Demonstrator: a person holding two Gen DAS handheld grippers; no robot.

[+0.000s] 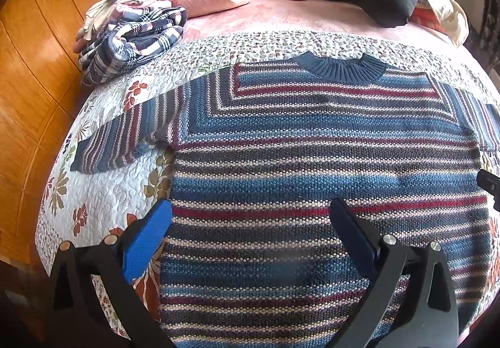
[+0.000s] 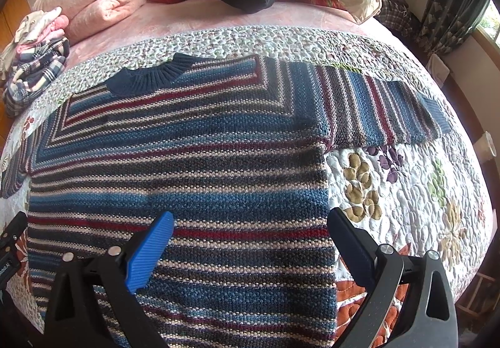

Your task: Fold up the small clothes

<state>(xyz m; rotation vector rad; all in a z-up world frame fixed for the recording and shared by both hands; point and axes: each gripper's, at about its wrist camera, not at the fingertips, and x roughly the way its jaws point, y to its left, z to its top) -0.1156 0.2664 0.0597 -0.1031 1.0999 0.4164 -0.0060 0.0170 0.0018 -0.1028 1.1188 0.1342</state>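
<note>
The left claw is held wide apart, nothing gripped, above the striped blue, red and cream knitted sweater. The right claw is likewise spread wide over the sweater's right edge. The sweater is laid flat, sleeves outstretched, on the floral quilted bedspread.

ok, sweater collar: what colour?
Solid dark navy ribbed knit collar, unlike the striped sweater body. Clearest in the right wrist view.

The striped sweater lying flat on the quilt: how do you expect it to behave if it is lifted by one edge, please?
The striped sweater looks like a chunky knit, so it will probably droop and sag rather than hold shape. Its sleeves would likely trail. The coarse weave should grip well, not slip.
</note>
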